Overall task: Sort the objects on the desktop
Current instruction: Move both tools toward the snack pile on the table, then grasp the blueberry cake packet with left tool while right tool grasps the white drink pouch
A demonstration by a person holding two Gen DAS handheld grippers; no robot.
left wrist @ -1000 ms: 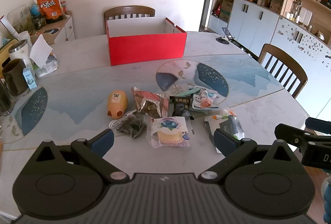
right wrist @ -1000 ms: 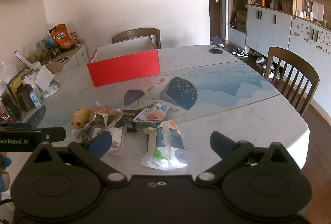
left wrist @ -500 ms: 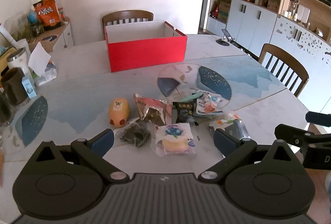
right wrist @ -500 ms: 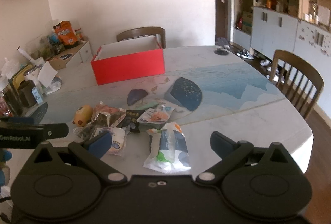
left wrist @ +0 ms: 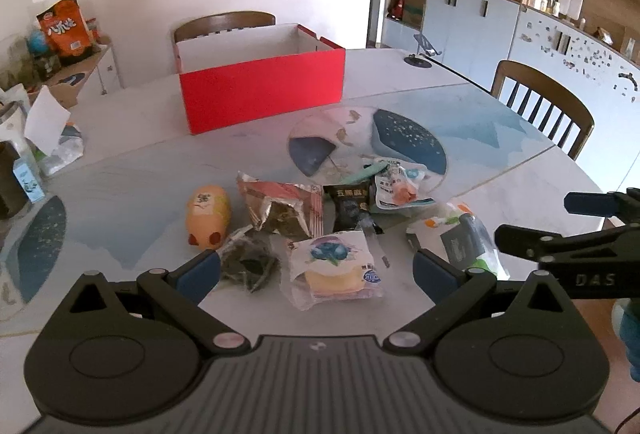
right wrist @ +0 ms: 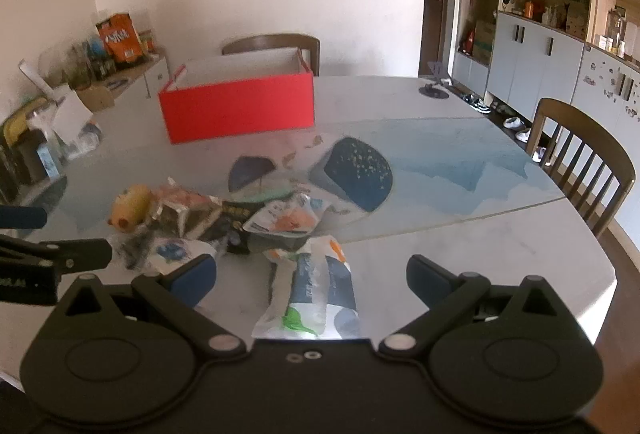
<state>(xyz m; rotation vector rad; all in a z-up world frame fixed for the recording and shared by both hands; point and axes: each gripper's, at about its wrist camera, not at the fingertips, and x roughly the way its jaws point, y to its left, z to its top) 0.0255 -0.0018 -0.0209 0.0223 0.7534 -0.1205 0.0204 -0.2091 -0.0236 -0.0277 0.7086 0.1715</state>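
Both grippers, left gripper (left wrist: 316, 268) and right gripper (right wrist: 311, 276), are moving nearer the snack packets (left wrist: 320, 218), jaws open and empty; red box (left wrist: 262, 89) is looking empty, sorting not started.

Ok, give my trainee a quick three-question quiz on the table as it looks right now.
1. True or false: the red box already holds snack packets.
2. Which packet lies between the open fingers of the left gripper: A) blueberry cake packet B) orange pig-shaped packet
3. What lies between the open fingers of the right gripper?

Key: 1. Cannot be confirmed; only bare inner walls show, so false as seen. 2. A. 3. The blue-and-white pouch.
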